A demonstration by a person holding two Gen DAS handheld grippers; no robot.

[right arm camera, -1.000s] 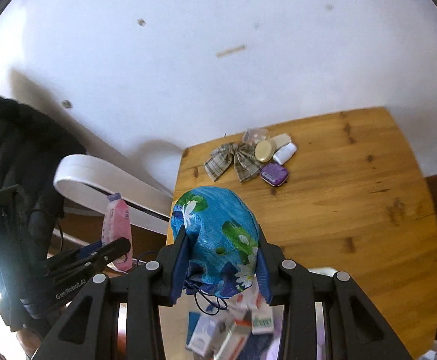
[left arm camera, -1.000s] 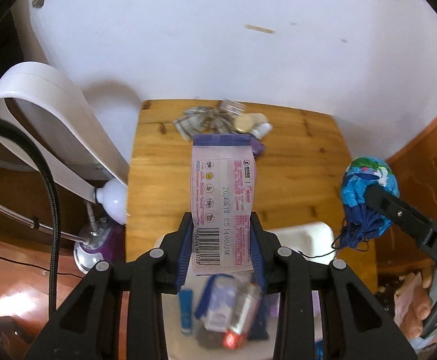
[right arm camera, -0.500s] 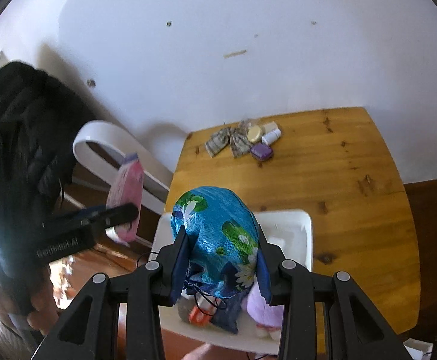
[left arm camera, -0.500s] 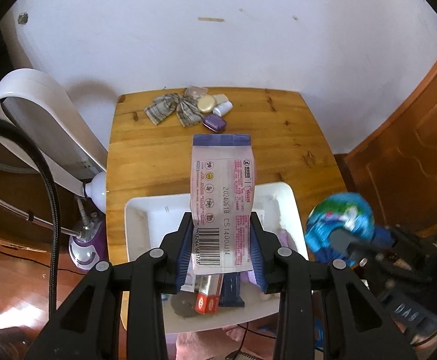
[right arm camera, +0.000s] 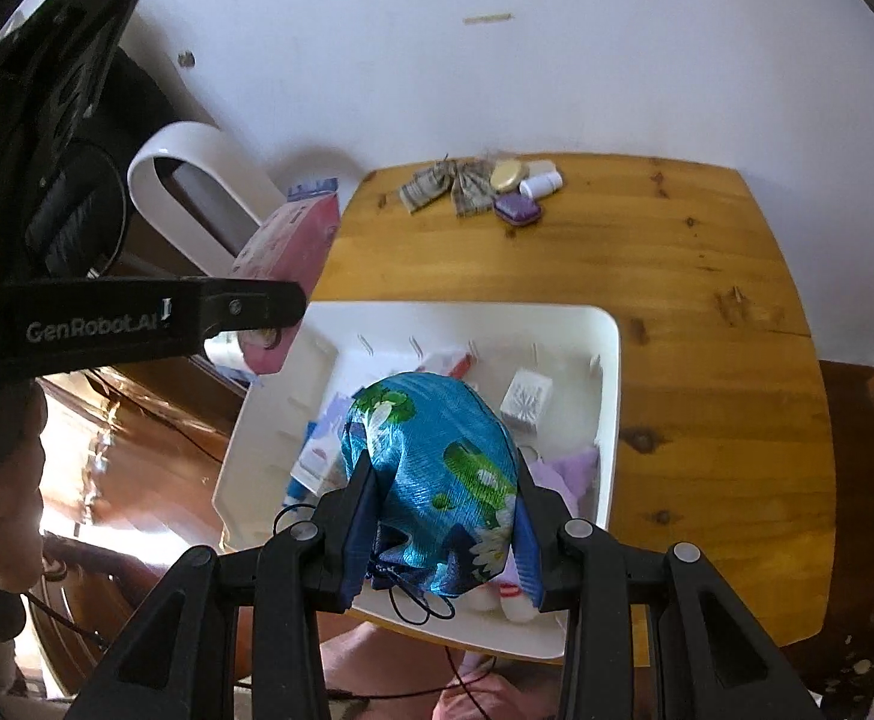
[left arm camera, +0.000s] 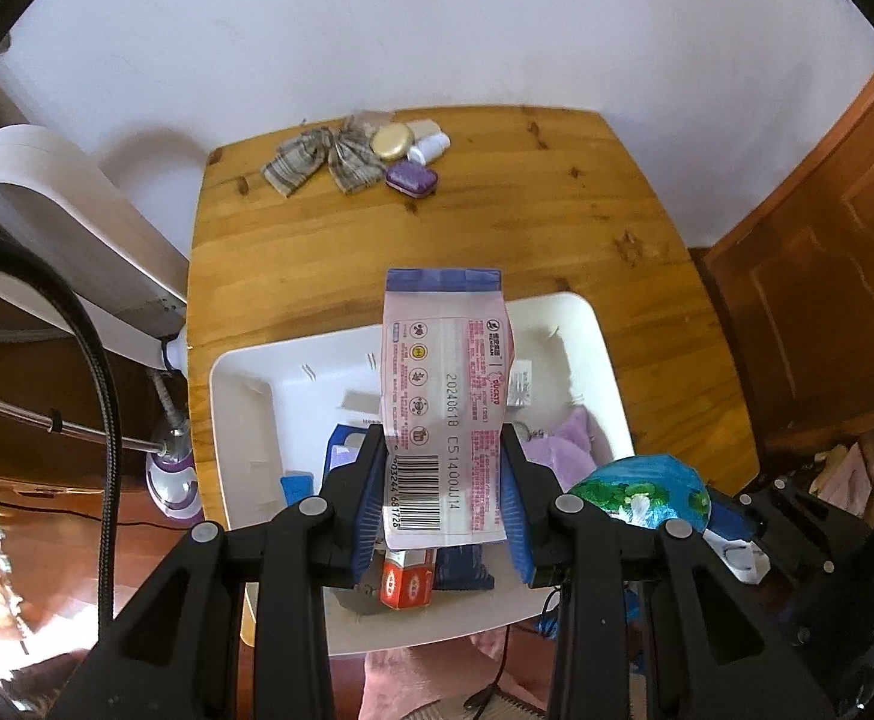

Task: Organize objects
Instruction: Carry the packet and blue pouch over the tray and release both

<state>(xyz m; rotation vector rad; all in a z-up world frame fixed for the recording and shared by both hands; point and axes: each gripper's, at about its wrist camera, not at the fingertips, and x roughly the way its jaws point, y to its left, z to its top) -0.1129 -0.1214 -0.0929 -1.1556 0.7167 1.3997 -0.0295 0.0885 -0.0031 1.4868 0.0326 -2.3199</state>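
Both grippers are loaded, so the step in hand looks like a carry: each holds one thing taken up from the tray, still to be set down.

Nearest in the left wrist view, the left gripper (left arm camera: 443, 495) pinches a pink packet (left arm camera: 444, 396) by its barcode end. The packet stands up between the jaws and hangs over the near half of the white tray (left arm camera: 239, 396). In the right wrist view, the right gripper (right arm camera: 437, 525) is closed on a blue pouch (right arm camera: 437, 462) with a flower print; its dark drawstring dangles below the jaws. The pouch too hangs above the tray, toward its near edge.

Under them the tray sits at the near edge of the table (left arm camera: 557, 210), still holding small boxes, a red-and-white tube box and a lilac cloth.

At the table's far edge, close to its far left corner, lies a small cluster: a plaid bow (left arm camera: 323, 159), a gold tin (left arm camera: 392, 141), a white bottle (left arm camera: 428, 147) and a purple case (left arm camera: 412, 179), touching or just beside one another.

The next move probably calls for carrying packet and pouch clear of the tray, across the bare wood, and setting them down near that cluster without knocking it.
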